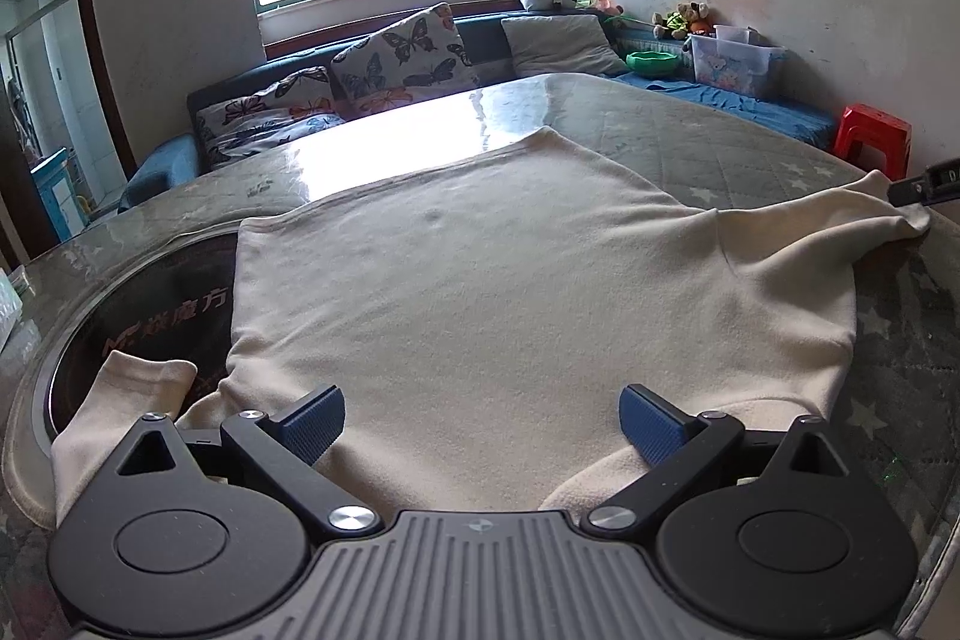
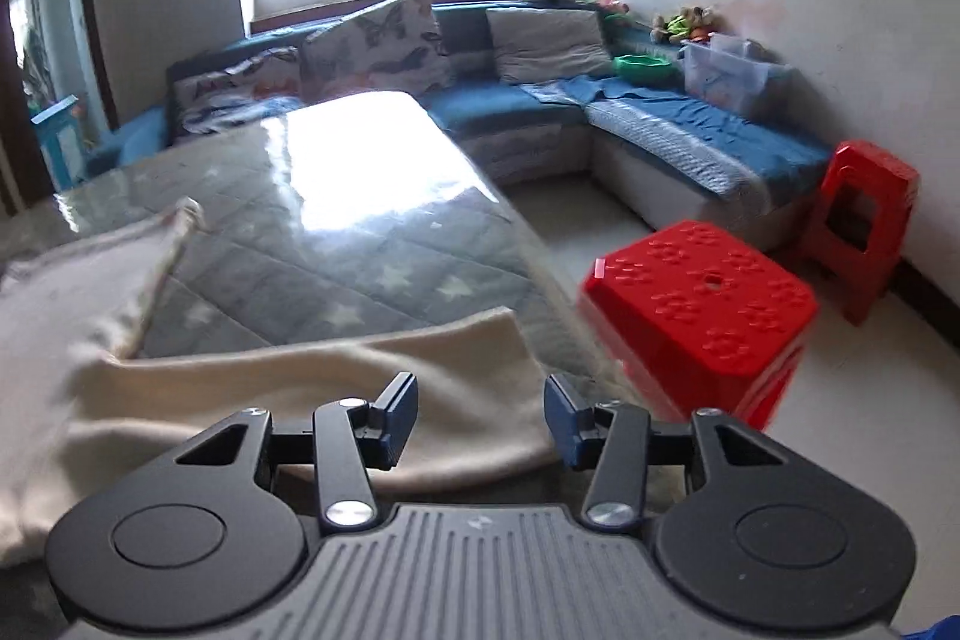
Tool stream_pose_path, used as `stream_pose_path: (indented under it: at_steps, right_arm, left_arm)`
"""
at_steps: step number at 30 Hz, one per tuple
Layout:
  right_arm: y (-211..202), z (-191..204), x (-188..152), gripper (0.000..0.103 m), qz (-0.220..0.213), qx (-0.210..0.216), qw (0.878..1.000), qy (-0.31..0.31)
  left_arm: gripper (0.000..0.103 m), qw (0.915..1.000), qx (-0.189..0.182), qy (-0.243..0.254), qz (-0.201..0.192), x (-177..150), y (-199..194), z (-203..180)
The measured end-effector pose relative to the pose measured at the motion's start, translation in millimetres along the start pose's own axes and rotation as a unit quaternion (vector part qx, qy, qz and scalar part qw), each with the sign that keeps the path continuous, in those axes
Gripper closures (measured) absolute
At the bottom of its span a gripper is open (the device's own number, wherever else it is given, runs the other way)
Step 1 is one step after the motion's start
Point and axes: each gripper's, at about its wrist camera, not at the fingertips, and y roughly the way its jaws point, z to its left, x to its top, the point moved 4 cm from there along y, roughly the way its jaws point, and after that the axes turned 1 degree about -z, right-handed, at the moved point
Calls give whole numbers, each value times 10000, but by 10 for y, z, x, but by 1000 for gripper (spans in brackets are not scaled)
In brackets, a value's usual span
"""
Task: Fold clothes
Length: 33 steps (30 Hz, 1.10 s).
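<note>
A cream sweater (image 1: 480, 280) lies spread flat on the star-patterned table (image 1: 660, 124). My left gripper (image 1: 483, 424) hovers open over the sweater's near edge, pads wide apart with only flat cloth below. The left sleeve (image 1: 132, 394) lies folded by its left finger. The right sleeve (image 1: 840, 214) stretches toward the table's right edge, where a dark finger of the other gripper (image 1: 924, 184) sits at the cuff. In the right wrist view, my right gripper (image 2: 480, 418) is open just above that sleeve (image 2: 360, 376); its pads do not press on the cloth.
A red plastic stool (image 2: 702, 316) stands close to the table's right edge, a second red stool (image 2: 864, 214) by the wall. A blue corner sofa (image 2: 690, 130) with cushions runs behind. A dark round inset (image 1: 120, 304) sits in the table's left part.
</note>
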Motion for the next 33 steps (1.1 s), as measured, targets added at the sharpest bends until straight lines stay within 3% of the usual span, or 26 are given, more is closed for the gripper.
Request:
stream_pose_path:
  at_steps: [3, 7, 15, 22, 25, 27, 29, 33]
  right_arm:
    - [126, 80, 34, 55, 209, 285, 9993, -97]
    - [326, 173, 128, 48, 202, 222, 9989, -373]
    - [760, 301, 435, 44, 147, 246, 9972, -686]
    - [824, 324, 428, 39, -47, 313, 9971, -688]
    - [742, 384, 437, 28, -186, 334, 9968, -707]
    - [673, 475, 454, 27, -287, 386, 9956, -802]
    - [606, 598, 464, 15, -363, 470, 9943, -889]
    - [507, 849, 474, 5, -428, 853, 9909, -953]
  left_arm:
    - [3, 10000, 15, -35, 11, -6, -6, 1]
    - [3, 10000, 22, -50, 22, -10, -10, 6]
    - [3, 9999, 14, -107, 40, -16, -1, 21]
    - [3, 9997, -16, -213, 85, -12, -4, 30]
    - [3, 9996, 27, -277, -8, 28, -70, 77]
    - [3, 9991, 38, -412, -104, 71, -139, 154]
    - [3, 9978, 110, -624, -174, 106, -205, 288]
    - [4, 9932, 238, -1127, -185, 91, -289, 632]
